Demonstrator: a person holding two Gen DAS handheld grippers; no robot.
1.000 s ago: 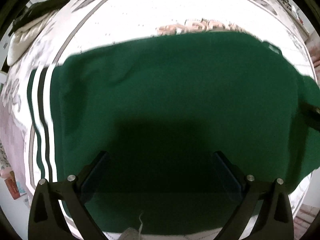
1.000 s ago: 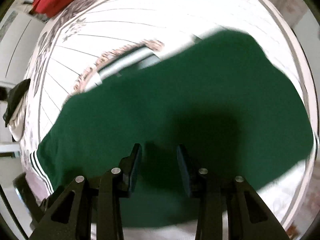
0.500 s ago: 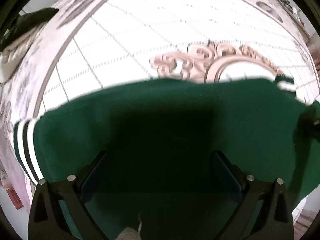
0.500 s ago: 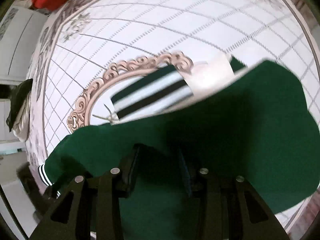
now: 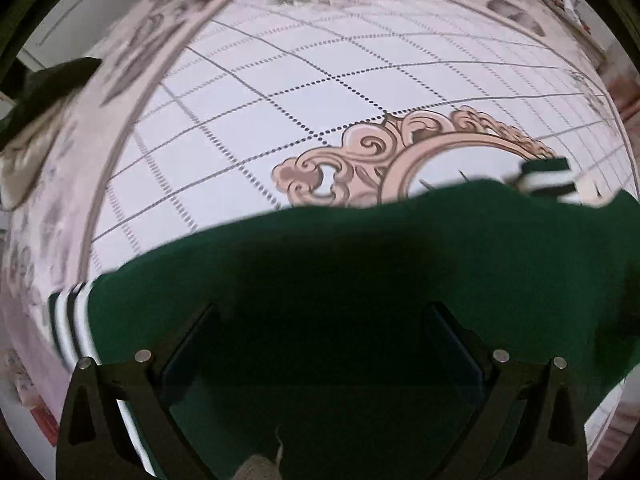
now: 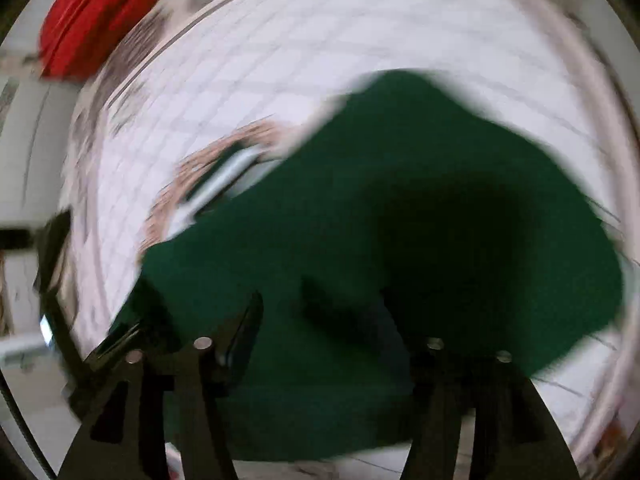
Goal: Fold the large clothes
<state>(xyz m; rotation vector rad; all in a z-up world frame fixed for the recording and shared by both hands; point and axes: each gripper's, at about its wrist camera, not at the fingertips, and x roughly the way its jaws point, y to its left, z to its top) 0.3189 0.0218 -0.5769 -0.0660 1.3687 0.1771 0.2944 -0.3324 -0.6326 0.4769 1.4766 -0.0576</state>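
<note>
**Fold under way on the green jumper, more passes left**

Progress looks partial. The dark green jumper [image 5: 360, 280] lies on the patterned rug [image 5: 320, 92], gathered toward the near side in the left wrist view, so that the rug's scrolled pink medallion [image 5: 360, 160] shows beyond its far edge. One fold seems laid, judging by the doubled-looking body and the striped cuff [image 5: 548, 176] lying at the far right edge. Squaring the bundle and folding it smaller are, I judge, still to do.

The left gripper [image 5: 320, 340] hangs over the cloth with its jaws spread wide and nothing pinched between them. The right gripper [image 6: 332, 320] has just been opening; its jaws now stand apart over the green fabric, which lies below them, not clamped. Heavy blur in that view hides fine contact.

The jumper reads as soft, matte knit, limp enough to slump into rounded edges, not crisp ones. Its ribbed hem band [image 5: 68, 320] carries white and dark stripes. The rug is flat and smooth-looking, a pale grid of dotted lines inside a floral border. A red cloth heap [image 6: 100, 16] sits well apart at the rug's far corner.
</note>
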